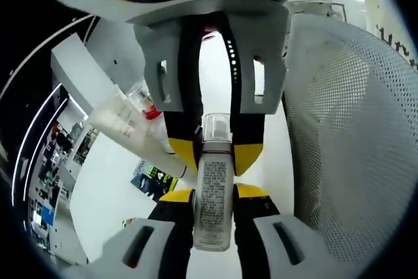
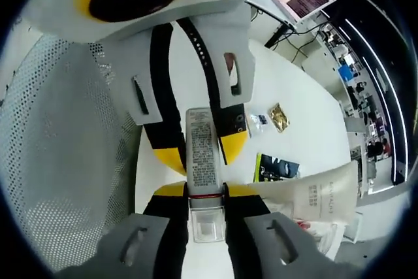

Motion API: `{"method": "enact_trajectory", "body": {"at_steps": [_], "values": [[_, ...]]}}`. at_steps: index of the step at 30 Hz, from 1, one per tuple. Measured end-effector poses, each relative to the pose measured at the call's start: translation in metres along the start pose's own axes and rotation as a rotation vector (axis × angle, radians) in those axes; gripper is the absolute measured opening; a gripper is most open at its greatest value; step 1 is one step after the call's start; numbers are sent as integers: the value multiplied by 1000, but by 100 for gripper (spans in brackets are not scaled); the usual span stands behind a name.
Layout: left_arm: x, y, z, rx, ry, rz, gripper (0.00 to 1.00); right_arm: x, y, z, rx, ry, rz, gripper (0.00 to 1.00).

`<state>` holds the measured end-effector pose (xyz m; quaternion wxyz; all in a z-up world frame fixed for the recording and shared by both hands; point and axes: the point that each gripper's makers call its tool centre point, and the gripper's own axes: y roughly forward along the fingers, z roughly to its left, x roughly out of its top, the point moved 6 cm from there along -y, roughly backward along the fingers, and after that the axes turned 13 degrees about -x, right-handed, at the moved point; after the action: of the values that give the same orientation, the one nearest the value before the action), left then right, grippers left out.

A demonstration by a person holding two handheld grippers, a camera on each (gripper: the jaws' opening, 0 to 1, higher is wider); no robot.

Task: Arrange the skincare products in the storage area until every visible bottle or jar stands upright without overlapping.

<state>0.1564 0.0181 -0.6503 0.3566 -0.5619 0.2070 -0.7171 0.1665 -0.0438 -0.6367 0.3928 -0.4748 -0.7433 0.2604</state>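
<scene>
Left tool (image 1: 214,195): pinching the label end of a clear bottle (image 1: 213,187), which hangs above the white table (image 1: 111,181), just left of a white mesh basket (image 1: 353,142). Right tool (image 2: 205,194): pinching the same bottle (image 2: 202,161) at its red-ringed clear cap end, so the two tools meet head-on, the bottle spanning between them. Other stock on the table: a white tube (image 2: 323,200) near right, a dark leaflet (image 2: 277,168), a gold sachet (image 2: 279,117).

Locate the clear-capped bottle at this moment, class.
The bottle is off the table, held at both ends between the left gripper and the right gripper, beside the white mesh basket.
</scene>
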Motion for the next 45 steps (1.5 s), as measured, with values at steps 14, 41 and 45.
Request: {"method": "enact_trajectory", "body": {"at_steps": [14,41,45], "values": [[13,3,-11,-48,23,-38,17,-19,-10,7,-6,141,-81,24],[19,-3,-4,-33,-114,-135,17,-87,-43,7,-101,968,-247,24],[23,-7,0,-17,-157,-183,17,-82,-46,12,-56,1144,-366,26]]}}
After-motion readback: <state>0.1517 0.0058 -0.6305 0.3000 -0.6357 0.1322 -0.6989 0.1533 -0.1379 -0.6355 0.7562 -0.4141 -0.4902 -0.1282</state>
